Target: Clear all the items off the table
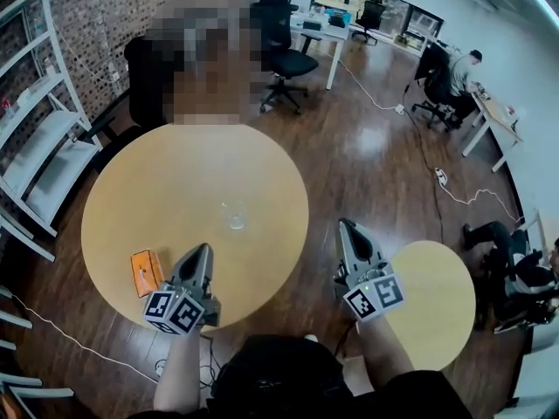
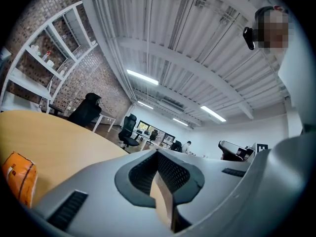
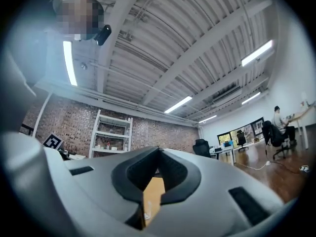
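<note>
We count two claws, both low in the head view by the near edge of the big round bench [image 1: 175,177]. The left claw [image 1: 204,250] sits over the bench's near rim. The left gripper view [image 2: 158,153] shows its jaws pressed together w/ nothing between them. The right claw [image 1: 347,226] is off the bench, over the floor between it and a small side table [image 1: 437,299]. Its jaws are closed too and hold nothing, as the right gripper view [image 3: 159,150] shows.

Items on the bench: two.
- One orange packet [image 1: 146,271], flat at the near-left rim, just beside the left claw but not touching it. It also shows at lower left in the left gripper view [image 2: 19,177].
- One clear glass [image 1: 235,216], upright approx. at the bench ctr, ahead of the left claw and apart from both claws.

Writing: the packet carries some print, too small for us to read. Each claw has one marker cube, left [image 1: 175,311] and right [image 1: 376,295], w/ black-and-white square patterns but no letters.

Round the room we count one white shelf unit [image 1: 35,147] by the brick wall at left. There are two people at right: one seated at a desk [image 1: 458,70], and a second person [image 1: 515,269] low at the right edge.
</note>
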`<move>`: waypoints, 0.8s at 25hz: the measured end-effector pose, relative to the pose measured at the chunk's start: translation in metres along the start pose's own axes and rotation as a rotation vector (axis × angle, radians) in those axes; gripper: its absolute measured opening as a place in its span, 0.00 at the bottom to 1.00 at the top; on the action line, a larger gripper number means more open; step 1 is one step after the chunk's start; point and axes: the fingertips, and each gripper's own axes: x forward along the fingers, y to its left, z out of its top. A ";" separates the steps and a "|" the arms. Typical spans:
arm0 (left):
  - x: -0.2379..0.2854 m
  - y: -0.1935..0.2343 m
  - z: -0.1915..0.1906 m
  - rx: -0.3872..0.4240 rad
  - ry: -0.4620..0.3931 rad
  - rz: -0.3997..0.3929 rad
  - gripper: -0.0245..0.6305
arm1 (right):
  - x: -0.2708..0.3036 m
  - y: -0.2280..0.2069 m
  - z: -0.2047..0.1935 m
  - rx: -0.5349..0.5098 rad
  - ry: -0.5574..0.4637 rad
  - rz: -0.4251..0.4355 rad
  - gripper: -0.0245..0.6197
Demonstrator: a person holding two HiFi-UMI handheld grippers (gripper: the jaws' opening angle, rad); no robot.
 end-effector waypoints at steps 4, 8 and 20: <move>0.012 -0.022 -0.005 -0.011 -0.017 -0.029 0.04 | -0.022 -0.025 0.012 -0.017 0.006 -0.080 0.04; 0.029 -0.052 -0.017 -0.027 -0.024 -0.081 0.04 | -0.042 -0.046 0.023 -0.054 0.021 -0.107 0.04; 0.050 -0.104 -0.041 0.025 0.033 -0.140 0.04 | -0.070 -0.088 0.028 -0.046 0.030 -0.148 0.04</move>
